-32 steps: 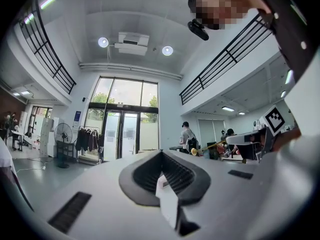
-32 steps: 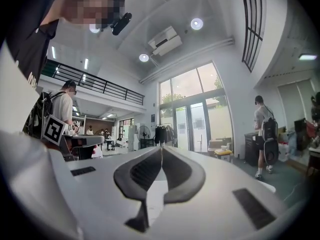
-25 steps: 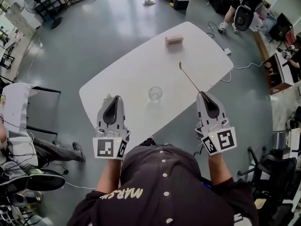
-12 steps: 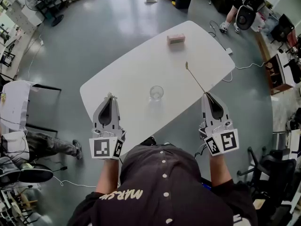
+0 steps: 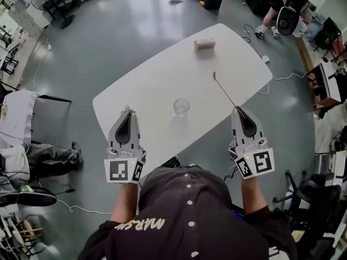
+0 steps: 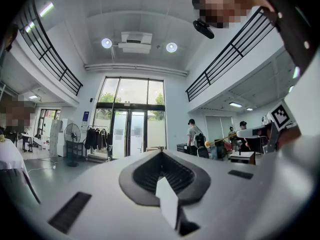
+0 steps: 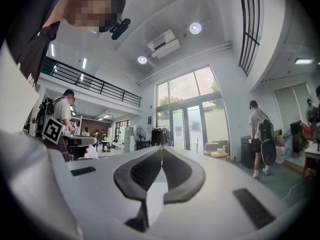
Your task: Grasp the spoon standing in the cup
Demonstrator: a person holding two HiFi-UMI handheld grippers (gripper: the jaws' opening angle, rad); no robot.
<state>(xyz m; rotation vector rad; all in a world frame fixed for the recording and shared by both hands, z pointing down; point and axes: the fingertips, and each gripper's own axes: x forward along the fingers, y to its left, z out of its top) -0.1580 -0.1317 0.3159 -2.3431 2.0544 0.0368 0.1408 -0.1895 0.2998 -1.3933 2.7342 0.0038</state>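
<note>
spoon: being held by its handle end in the right tongs, slanting out over the tabletop, well apart from the cup
right tongs: pressing together on the spoon
left tongs: resting tip to tip, hovering at the tabletop's near edge
cup: standing upright between the two tongs
pink box: sitting near the tabletop's far edge, beyond the spoon
</note>
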